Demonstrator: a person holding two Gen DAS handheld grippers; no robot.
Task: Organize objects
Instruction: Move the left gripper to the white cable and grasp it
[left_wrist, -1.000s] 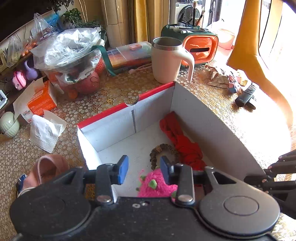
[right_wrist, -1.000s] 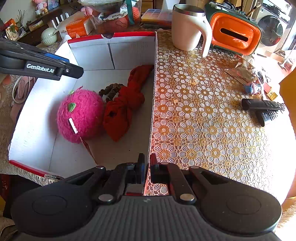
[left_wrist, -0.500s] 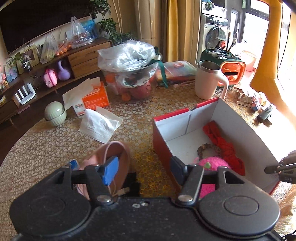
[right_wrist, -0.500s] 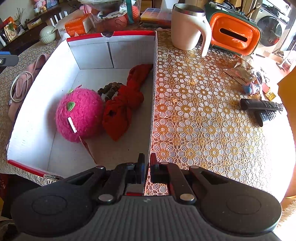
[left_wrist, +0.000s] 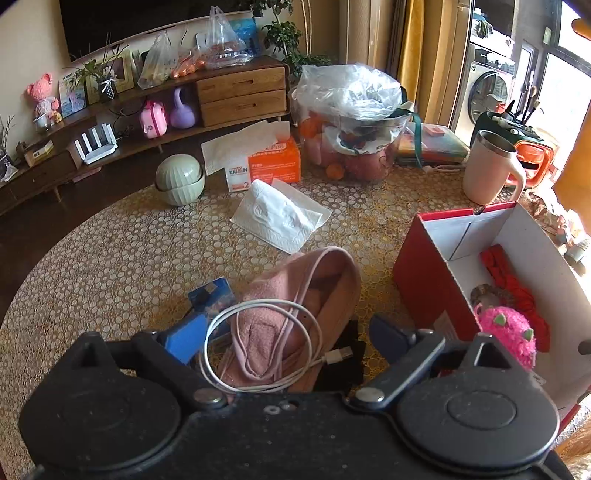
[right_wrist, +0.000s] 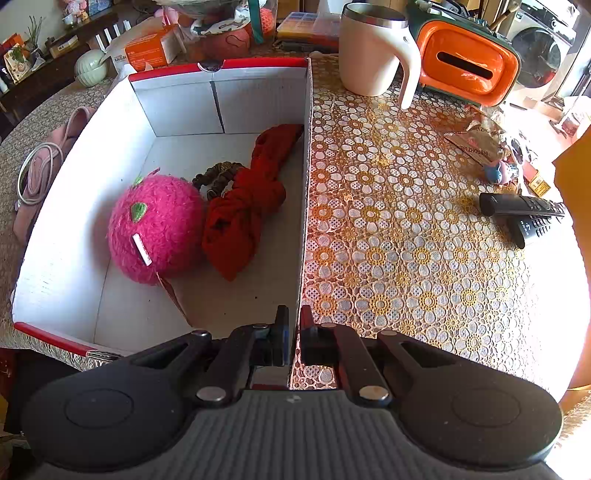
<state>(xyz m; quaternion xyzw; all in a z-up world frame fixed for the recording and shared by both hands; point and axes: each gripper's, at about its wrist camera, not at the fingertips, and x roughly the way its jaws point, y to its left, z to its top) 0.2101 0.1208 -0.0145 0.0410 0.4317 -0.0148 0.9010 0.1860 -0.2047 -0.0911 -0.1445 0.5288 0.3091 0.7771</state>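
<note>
Gripping the box's (right_wrist: 306, 206) near right wall, the right gripper (right_wrist: 291, 334) views its pink plush ball (right_wrist: 157, 229), while the wide-open left gripper (left_wrist: 286, 338) hovers over a cable-topped pink slipper (left_wrist: 317, 280) beside the box.

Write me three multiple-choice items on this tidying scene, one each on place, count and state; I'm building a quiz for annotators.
1. Where does the white cable lie?
A. in the box
B. on the pink cloth
C. beside the mug

2. How many things are in the box?
A. one
B. three
C. five

3. The right gripper is:
A. shut on the box wall
B. open above the remotes
C. holding the mug

Key: B, it coils over the pink cloth; B, pink plush ball, red cloth, brown scrunchie; A, its fingers pinch the wall's edge.
</note>
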